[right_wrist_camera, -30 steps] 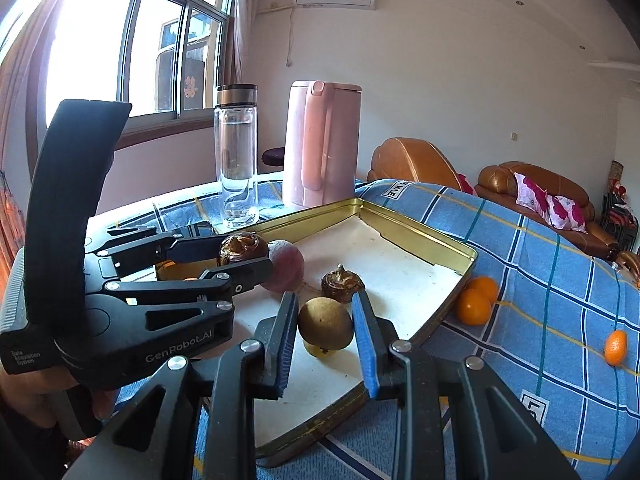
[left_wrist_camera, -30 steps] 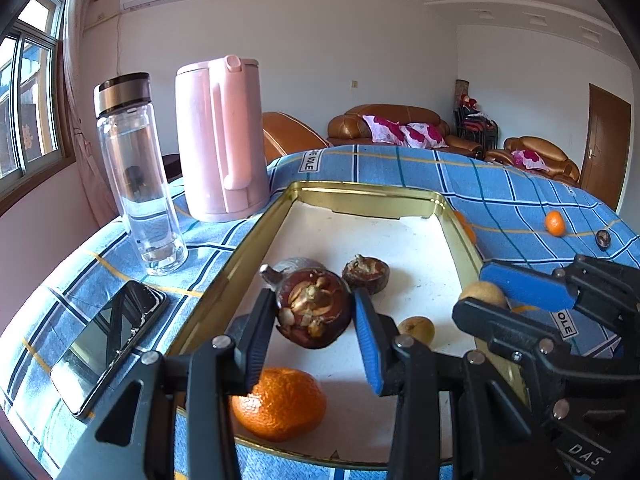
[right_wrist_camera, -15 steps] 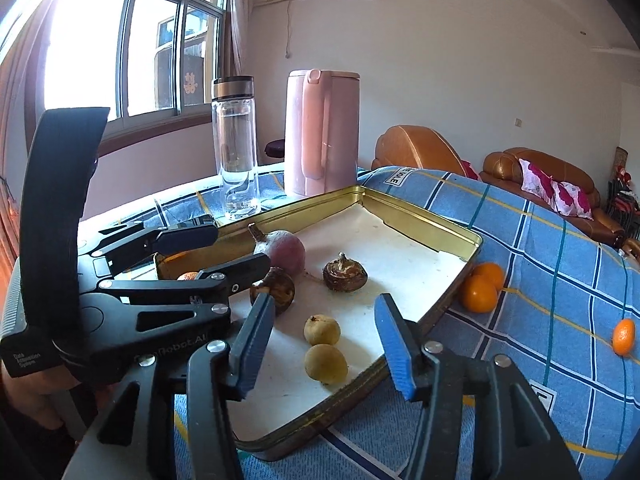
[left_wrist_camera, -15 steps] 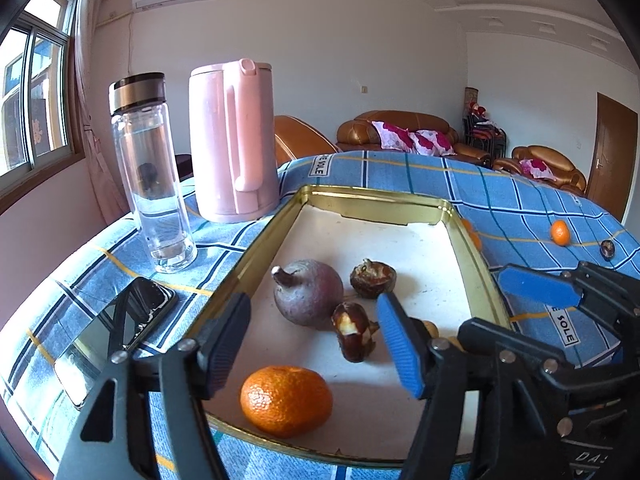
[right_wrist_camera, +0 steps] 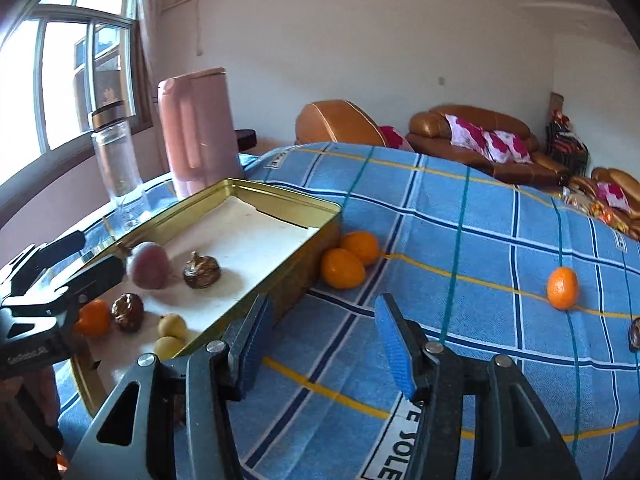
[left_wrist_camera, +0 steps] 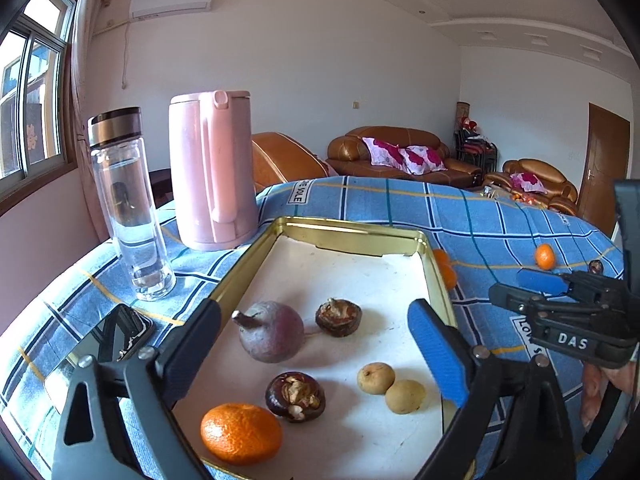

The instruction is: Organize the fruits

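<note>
In the lower middle of my left view, 6 fruits lie on the white floor of the gold tray [left_wrist_camera: 348, 236]: a mandarin [left_wrist_camera: 241, 433] nearest me, a dark cracked mangosteen [left_wrist_camera: 295, 396] just beside it, a purple round fruit [left_wrist_camera: 272, 336] with a stub stem behind, a second brown mangosteen [left_wrist_camera: 339, 317] to its right, and 2 small tan longans [left_wrist_camera: 390, 387] touching each other at lower right. My left gripper [left_wrist_camera: 316, 356] hangs over them with its jaws spreading wide and nothing pressed between them; the fruits show through the gap but are untouched.

In my right view, my right gripper [right_wrist_camera: 324, 344] sits at the bottom centre over bare blue checked cloth [right_wrist_camera: 480, 216], partly open and empty, just right of the tray's long wall. 2 oranges [right_wrist_camera: 350, 258] lie against that wall outside the tray, and 1 lone mandarin [right_wrist_camera: 563, 287] lies well apart at the right.

At upper left stand a pink jug [left_wrist_camera: 212, 168] and a clear bottle [left_wrist_camera: 128, 204]; a phone [left_wrist_camera: 100, 348] lies at the lower left.
</note>
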A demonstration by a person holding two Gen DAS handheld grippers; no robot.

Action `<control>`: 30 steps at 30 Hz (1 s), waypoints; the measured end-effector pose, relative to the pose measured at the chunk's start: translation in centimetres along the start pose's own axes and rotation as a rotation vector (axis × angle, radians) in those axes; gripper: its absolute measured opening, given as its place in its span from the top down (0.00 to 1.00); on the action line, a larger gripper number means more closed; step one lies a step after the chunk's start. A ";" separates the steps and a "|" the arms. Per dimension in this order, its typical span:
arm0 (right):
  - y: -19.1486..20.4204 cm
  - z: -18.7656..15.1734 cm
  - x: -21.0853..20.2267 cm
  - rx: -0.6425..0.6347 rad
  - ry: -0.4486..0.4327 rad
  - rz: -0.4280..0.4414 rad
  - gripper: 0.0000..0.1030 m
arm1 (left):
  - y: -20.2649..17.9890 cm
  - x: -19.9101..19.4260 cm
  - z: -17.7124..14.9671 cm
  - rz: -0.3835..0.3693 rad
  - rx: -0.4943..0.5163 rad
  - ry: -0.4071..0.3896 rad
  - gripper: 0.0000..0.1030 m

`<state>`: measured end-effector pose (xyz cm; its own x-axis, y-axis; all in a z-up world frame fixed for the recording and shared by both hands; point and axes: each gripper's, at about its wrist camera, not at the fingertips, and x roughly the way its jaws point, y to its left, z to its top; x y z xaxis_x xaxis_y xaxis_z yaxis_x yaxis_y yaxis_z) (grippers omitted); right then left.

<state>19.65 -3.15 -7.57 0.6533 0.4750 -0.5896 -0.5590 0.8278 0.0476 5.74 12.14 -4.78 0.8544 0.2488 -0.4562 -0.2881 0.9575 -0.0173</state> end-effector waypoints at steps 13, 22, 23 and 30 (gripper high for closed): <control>-1.0 2.6 6.1 0.070 0.106 0.021 0.47 | 0.1 1.3 1.7 -0.015 -0.017 -0.001 0.00; -2.5 2.5 9.7 0.171 0.179 0.067 0.53 | 1.0 1.8 1.3 -0.023 -0.038 0.010 0.00; -2.7 2.6 9.9 0.190 0.180 0.079 0.56 | 1.1 1.9 1.2 -0.024 -0.041 0.014 0.00; -2.7 3.3 10.8 0.193 0.174 0.041 0.58 | 0.8 1.9 0.8 -0.029 -0.041 0.029 0.00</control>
<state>29.92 0.74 -11.40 0.5251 0.4647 -0.7130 -0.4645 0.8585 0.2173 7.48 13.54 -5.00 0.8496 0.2165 -0.4810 -0.2816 0.9572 -0.0666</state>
